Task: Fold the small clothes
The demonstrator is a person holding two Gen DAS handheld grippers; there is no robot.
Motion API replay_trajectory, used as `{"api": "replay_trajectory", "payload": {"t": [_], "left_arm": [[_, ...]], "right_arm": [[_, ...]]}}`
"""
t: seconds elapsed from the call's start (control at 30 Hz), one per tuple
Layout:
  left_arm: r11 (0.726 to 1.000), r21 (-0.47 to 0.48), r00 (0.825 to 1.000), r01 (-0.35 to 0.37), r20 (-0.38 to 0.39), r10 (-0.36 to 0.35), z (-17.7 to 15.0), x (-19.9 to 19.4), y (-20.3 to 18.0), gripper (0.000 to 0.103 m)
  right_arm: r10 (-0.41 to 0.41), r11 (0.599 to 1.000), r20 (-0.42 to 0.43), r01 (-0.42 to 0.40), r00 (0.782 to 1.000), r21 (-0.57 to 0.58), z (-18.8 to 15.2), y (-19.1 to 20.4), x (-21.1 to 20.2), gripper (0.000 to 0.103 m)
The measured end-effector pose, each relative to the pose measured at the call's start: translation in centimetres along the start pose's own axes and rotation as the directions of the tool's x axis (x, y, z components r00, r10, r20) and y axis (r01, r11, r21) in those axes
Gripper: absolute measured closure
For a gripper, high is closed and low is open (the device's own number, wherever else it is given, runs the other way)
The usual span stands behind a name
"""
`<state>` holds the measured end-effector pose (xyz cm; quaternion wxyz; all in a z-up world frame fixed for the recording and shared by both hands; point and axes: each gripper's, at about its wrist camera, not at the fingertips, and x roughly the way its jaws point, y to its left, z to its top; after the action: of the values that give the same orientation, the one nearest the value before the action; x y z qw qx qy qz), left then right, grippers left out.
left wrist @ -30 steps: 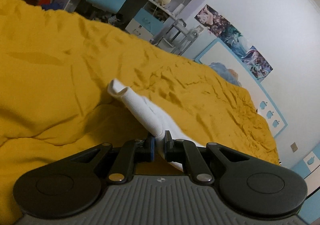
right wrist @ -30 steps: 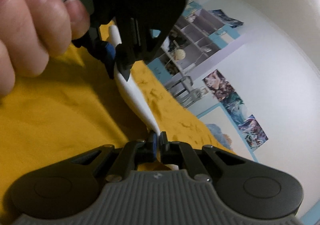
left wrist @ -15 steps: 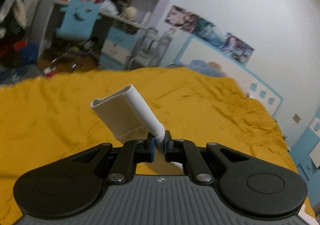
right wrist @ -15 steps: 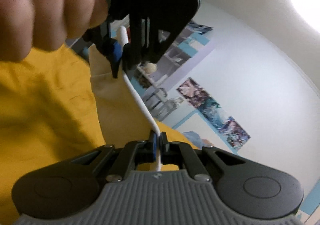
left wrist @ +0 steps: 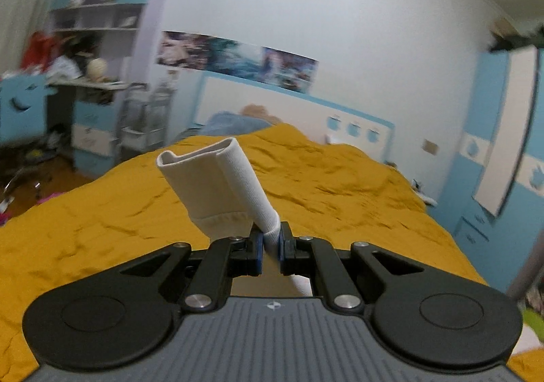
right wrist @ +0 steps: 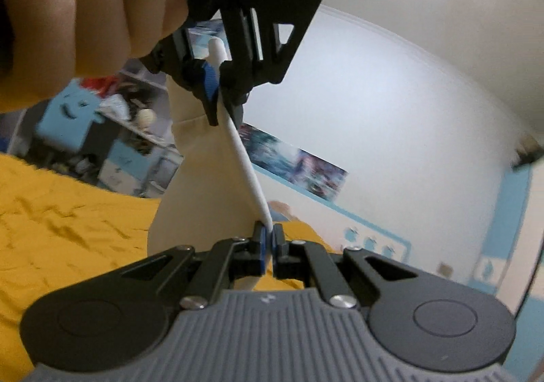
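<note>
A small white garment (left wrist: 217,184) with a ribbed band hangs in the air above the yellow bedspread (left wrist: 102,229). My left gripper (left wrist: 271,239) is shut on one end of its band. My right gripper (right wrist: 269,239) is shut on the other end of the same white garment (right wrist: 204,184). The band runs taut from the right gripper up to the left gripper (right wrist: 217,89), which shows in the right wrist view held in a hand (right wrist: 78,7). The cloth hangs below the band.
The yellow bedspread (right wrist: 51,218) covers a bed with a white and blue headboard (left wrist: 289,110). A blue pillow (left wrist: 234,123) lies at its head. Shelves and a cluttered desk (left wrist: 78,76) stand to the left. A blue wardrobe (left wrist: 503,150) stands to the right.
Both grippers have lifted the white garment up off the bedspread and tilted upward. The left wrist view has swung from the bed surface toward the headboard wall.
</note>
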<state>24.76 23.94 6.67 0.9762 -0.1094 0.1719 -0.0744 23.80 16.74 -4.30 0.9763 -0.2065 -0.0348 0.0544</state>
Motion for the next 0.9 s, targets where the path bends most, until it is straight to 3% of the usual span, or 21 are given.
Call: {"api": "replay_trajectory", "payload": {"t": [0.17, 0.3, 0.53, 0.57, 0.6, 0.63, 0.67, 0.7, 0.73, 0.77, 0.83, 0.9], "left_arm": [[0.989, 0.123, 0.996, 0.079, -0.057, -0.073, -0.8, 1.2, -6.3, 0.094], [0.954, 0.237, 0.98, 0.183, -0.122, -0.157, -2.3, 3.0, -11.8, 0.094], [0.917, 0.271, 0.943, 0.293, -0.237, -0.232, -5.5, 6.0, -18.4, 0.093], [0.912, 0.284, 0.942, 0.297, -0.246, -0.23, -6.0, 6.4, -19.4, 0.09], [0.907, 0.308, 0.943, 0.286, -0.257, -0.21, -6.9, 7.0, -20.1, 0.077], [0.903, 0.325, 0.941, 0.282, -0.279, -0.193, -7.2, 7.4, -21.0, 0.067], [0.894, 0.335, 0.925, 0.298, -0.332, -0.183, -8.1, 7.8, -21.5, 0.037], [0.878, 0.334, 0.894, 0.344, -0.401, -0.198, -9.1, 8.3, -21.6, 0.025], [0.859, 0.33, 0.871, 0.392, -0.433, -0.232, -10.2, 8.1, -21.8, 0.027], [0.828, 0.331, 0.851, 0.452, -0.438, -0.289, -11.3, 7.5, -21.3, 0.034], [0.803, 0.349, 0.849, 0.484, -0.41, -0.334, -13.0, 6.3, -20.1, 0.035], [0.829, 0.322, 0.858, 0.457, -0.407, -0.315, -14.1, 6.0, -18.3, 0.035]], "right_arm": [[-0.065, 0.984, -0.07, 0.075, 0.995, 0.159, -1.9, -5.5, -0.1, 0.103], [-0.117, 0.958, -0.133, 0.147, 0.984, 0.247, -4.5, -9.4, -1.0, 0.103], [-0.183, 0.898, -0.253, 0.267, 0.95, 0.351, -9.2, -14.6, -2.0, 0.103], [-0.194, 0.89, -0.265, 0.283, 0.945, 0.357, -10.1, -15.2, -2.2, 0.103], [-0.198, 0.886, -0.28, 0.294, 0.939, 0.36, -10.9, -15.0, -2.2, 0.101], [-0.188, 0.884, -0.302, 0.295, 0.934, 0.361, -11.7, -15.4, -1.8, 0.098], [-0.161, 0.886, -0.342, 0.288, 0.926, 0.363, -12.9, -15.9, -2.5, 0.07], [-0.119, 0.888, -0.386, 0.272, 0.915, 0.371, -14.0, -16.1, -2.5, 0.036], [-0.079, 0.877, -0.438, 0.271, 0.896, 0.397, -15.0, -16.6, -2.5, 0.028], [-0.045, 0.852, -0.479, 0.285, 0.876, 0.44, -16.1, -17.4, -2.6, 0.027], [-0.007, 0.772, -0.549, 0.354, 0.836, 0.528, -18.0, -19.6, -3.4, 0.029], [0.0, 0.738, -0.583, 0.394, 0.812, 0.548, -19.3, -21.4, -4.1, 0.03]]}}
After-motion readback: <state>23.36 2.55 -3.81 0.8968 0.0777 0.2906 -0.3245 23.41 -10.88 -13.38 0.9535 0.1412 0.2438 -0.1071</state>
